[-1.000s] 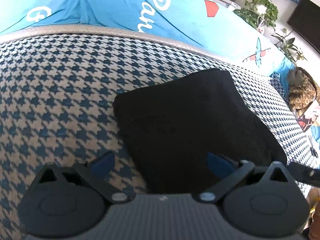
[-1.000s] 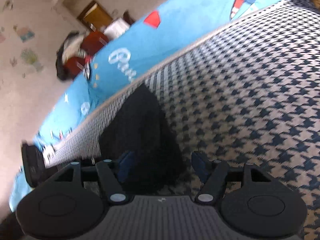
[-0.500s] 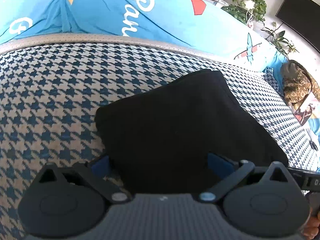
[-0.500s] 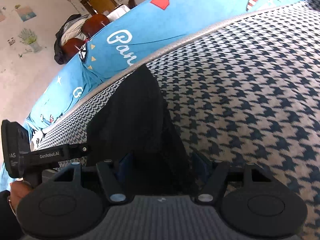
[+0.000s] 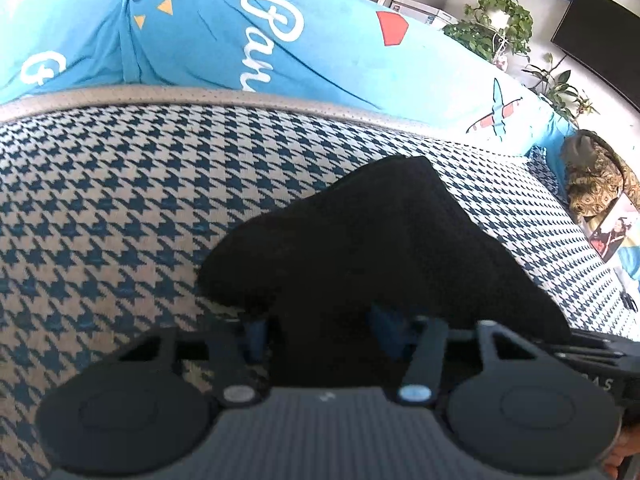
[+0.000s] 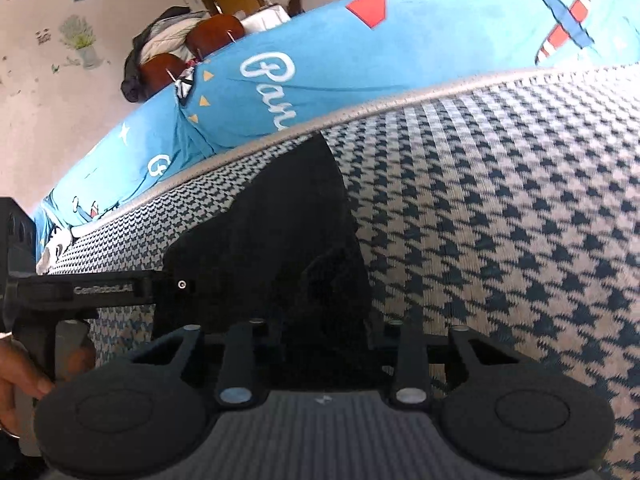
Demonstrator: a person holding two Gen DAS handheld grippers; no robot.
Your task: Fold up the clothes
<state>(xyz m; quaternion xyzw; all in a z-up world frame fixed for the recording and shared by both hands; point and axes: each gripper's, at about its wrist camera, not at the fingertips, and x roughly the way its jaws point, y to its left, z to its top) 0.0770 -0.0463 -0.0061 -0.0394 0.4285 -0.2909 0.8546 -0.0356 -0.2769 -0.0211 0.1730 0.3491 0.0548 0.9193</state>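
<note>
- Black garment [image 5: 372, 248] lies as a compact folded bundle on the houndstooth cushion [image 5: 120, 200], blue cover [image 5: 320, 52] on the far side.
- My left claw [image 5: 320, 332]: jaws narrowed onto the bundle's near edge, cloth bunched between them.
- My right claw [image 6: 320, 332]: pads hidden by the cloth; grip cannot be told.
- Risk: a pinch that catches only the top layers would let the lower ones sag and undo the fold on lifting.
- Versus 1.0 s ago: left jaws were wide apart, bundle flat; now closed in, near-left corner humped.
</note>
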